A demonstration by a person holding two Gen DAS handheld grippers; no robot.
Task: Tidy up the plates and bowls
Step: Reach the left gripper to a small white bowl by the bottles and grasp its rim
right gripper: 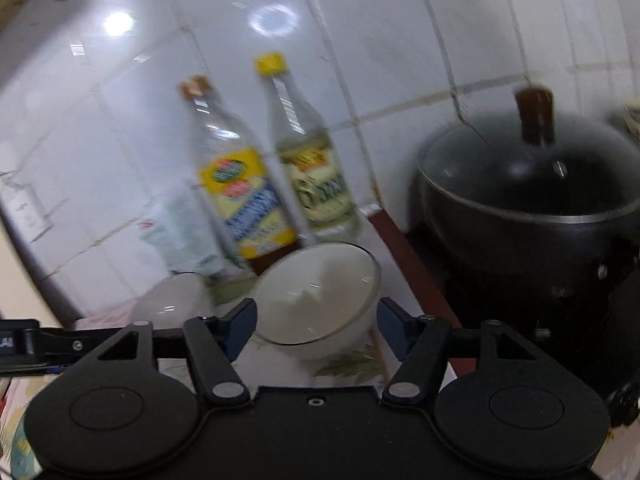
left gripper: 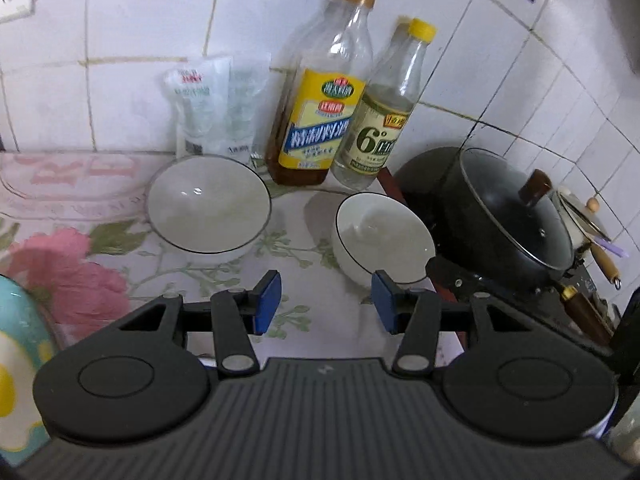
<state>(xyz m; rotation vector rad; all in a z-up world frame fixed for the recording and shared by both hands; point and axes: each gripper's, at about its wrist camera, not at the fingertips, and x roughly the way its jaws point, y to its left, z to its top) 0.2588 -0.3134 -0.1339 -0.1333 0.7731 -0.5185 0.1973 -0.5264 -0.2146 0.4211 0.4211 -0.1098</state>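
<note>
Bowls, large (left gripper: 208, 206) and small (left gripper: 382, 236), sit mouth-up; each hand-held gripper, left (left gripper: 326, 300) and right (right gripper: 316, 326), gapes empty.

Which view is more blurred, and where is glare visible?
Right wrist view: motion blur smears the bottles, the small bowl and the pot; bright glare spots sit on the wall tiles. Left wrist view: sharp, with only fisheye bending of the tile lines.

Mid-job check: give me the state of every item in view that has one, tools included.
Large bowl: upright, empty, on the floral cloth.
Small bowl: upright, empty, not gripped.
Yellow-label bottle: upright, capped, brown liquid low.
Green-label bottle: upright, capped.
Black pot: glass lid on.
Left tool: open, holding nothing.
Right tool: open, the small bowl just ahead, pads not pressing on it.
</note>
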